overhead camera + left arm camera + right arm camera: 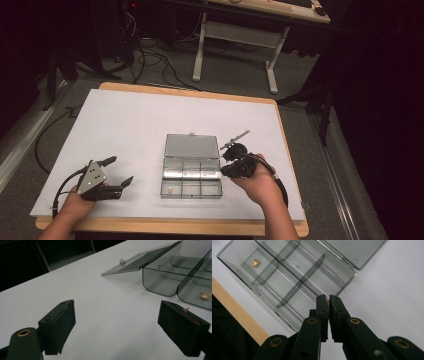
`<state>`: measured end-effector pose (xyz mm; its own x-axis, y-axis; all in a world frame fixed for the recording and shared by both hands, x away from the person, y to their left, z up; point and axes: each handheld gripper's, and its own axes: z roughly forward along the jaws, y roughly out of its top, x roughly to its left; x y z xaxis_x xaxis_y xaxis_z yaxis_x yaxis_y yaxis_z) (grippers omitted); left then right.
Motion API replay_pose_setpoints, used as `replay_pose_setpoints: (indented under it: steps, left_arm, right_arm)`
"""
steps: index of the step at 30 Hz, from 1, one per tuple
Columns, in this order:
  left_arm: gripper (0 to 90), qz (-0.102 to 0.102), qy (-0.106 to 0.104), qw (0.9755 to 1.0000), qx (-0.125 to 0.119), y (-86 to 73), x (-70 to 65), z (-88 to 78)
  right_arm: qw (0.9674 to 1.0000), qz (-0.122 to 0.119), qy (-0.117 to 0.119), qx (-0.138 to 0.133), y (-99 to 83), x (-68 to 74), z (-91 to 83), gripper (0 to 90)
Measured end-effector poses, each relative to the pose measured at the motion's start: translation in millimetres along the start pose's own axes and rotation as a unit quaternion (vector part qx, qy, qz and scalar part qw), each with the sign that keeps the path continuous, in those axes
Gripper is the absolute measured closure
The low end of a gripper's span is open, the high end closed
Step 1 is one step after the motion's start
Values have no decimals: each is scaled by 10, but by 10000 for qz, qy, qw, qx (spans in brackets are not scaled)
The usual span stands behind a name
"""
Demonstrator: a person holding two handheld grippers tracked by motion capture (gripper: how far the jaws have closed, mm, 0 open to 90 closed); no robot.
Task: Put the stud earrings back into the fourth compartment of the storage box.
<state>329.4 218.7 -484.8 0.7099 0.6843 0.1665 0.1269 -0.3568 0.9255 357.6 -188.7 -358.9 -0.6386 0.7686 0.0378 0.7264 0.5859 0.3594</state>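
Right gripper point(328, 305) is clenched on a tiny brass part point(328, 304), just a glint between the pad tips in the right gripper view. It hovers at the right edge of the clear compartment box point(192, 177), so the drop target lies to its left; box's long axis runs left-right across the table, lid point(191, 146) folded open at the far side. Right hand is touching-close, left gripper point(120, 175) rests well apart, jaws wide and empty. One brass piece point(204, 295) already sits in the near-left cell; high view shows it as a speck, the left gripper view shows it clearly.
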Motion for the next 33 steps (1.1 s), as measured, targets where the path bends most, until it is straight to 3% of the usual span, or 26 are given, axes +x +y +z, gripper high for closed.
replay_pose_setpoints:
  steps: [18, 25, 33]
  left_arm:
    - [151, -132, -193, 9997, 41, 1, 42, 8]
    - [151, -113, -239, 9996, 23, 0, 42, 3]
    - [151, -79, -256, 9996, 15, 0, 38, 2]
  right_arm:
    - [9970, -668, 303, 247, 411, 480, 372, 873]
    - [9939, -948, 432, 357, 519, 654, 494, 872]
    - [9881, -1265, 679, 558, 591, 903, 721, 872]
